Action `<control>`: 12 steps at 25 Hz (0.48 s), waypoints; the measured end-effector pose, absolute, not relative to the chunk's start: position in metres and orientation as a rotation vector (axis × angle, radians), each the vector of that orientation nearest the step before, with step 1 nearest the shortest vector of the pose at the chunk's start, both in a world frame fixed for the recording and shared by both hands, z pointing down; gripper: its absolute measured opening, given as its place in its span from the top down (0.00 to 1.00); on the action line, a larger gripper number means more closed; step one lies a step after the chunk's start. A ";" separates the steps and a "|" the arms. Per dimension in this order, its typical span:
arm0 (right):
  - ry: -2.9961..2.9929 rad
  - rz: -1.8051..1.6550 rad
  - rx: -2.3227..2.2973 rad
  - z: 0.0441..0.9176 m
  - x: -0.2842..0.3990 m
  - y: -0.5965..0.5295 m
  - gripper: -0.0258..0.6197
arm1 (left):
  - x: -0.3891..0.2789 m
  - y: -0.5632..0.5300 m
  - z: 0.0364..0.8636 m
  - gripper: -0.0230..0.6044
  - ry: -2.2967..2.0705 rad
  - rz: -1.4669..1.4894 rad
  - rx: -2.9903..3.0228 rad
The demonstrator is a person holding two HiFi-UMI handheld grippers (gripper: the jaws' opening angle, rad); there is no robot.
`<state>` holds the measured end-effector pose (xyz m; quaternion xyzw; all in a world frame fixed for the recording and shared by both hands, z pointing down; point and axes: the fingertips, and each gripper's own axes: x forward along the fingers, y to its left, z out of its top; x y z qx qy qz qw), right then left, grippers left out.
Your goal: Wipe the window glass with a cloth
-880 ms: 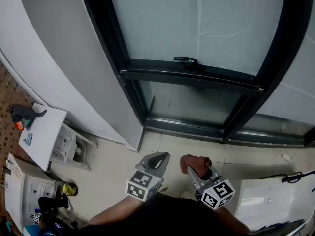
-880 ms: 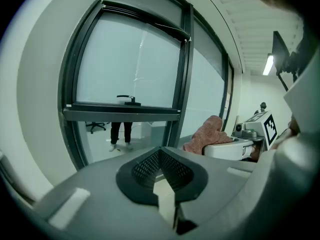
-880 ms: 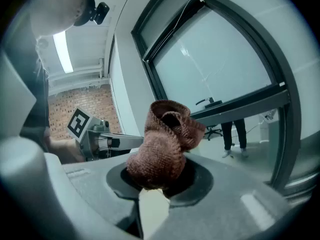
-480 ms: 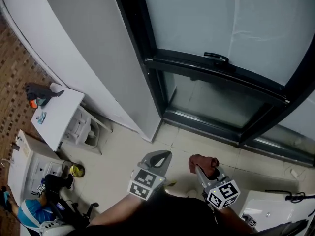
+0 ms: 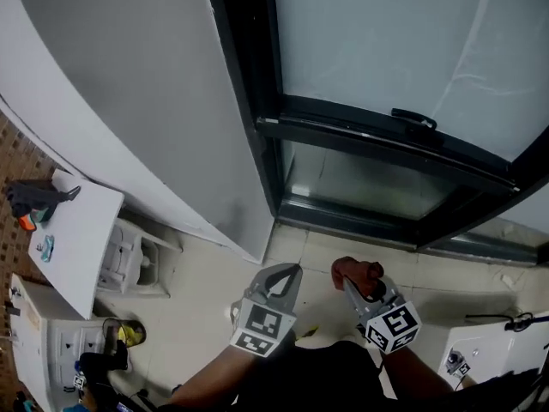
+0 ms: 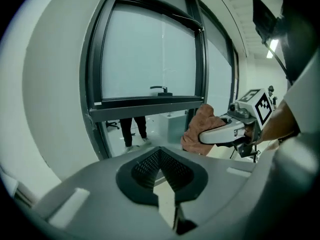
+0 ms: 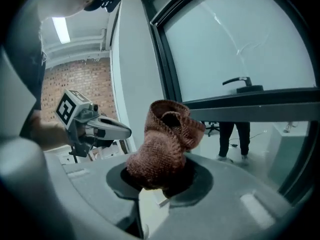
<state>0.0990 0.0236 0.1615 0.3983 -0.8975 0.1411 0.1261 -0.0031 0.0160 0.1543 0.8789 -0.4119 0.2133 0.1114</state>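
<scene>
The window glass (image 5: 395, 50) is a frosted pane in a black frame, with a black handle (image 5: 414, 117) on its lower rail. It also fills the left gripper view as the window glass (image 6: 145, 54) and the right gripper view as the window glass (image 7: 235, 44). My right gripper (image 5: 360, 283) is shut on a bunched reddish-brown cloth (image 5: 356, 273); the cloth (image 7: 165, 144) sticks up from its jaws. My left gripper (image 5: 287, 275) is shut with nothing in it, its jaws meeting at a point (image 6: 159, 153). Both are held low, well short of the pane.
A grey wall (image 5: 129, 101) runs left of the window. A white cabinet (image 5: 73, 230) stands at the left, with a dark tool (image 5: 34, 197) on it. White equipment (image 5: 480, 350) is at the lower right. A person's legs (image 6: 131, 129) show through the lower pane.
The head view has swung right and back left, so the window now sits further right. Both grippers keep their places side by side; the cloth stays held.
</scene>
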 end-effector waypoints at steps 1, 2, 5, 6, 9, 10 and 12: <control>-2.604 0.370 1.174 0.162 0.087 0.008 0.83 | -0.008 0.006 0.159 0.94 -1.175 0.630 2.604; -2.596 0.318 1.189 0.163 0.075 -0.008 0.83 | -0.012 -0.004 0.165 0.94 -1.135 0.633 2.628; -2.576 0.126 1.216 0.165 0.045 -0.055 0.83 | -0.021 -0.033 0.185 0.94 -1.042 0.663 2.684; -2.574 0.078 1.212 0.165 0.035 -0.069 0.83 | -0.024 -0.042 0.194 0.94 -1.027 0.678 2.689; -2.561 -0.051 1.169 0.171 0.011 -0.110 0.83 | -0.034 -0.068 0.225 0.94 -1.017 0.689 2.673; -2.542 -0.118 1.157 0.175 0.005 -0.125 0.83 | -0.036 -0.078 0.236 0.94 -1.022 0.679 2.668; -2.479 -0.269 1.139 0.190 -0.003 -0.155 0.83 | -0.041 -0.097 0.263 0.94 -1.036 0.677 2.653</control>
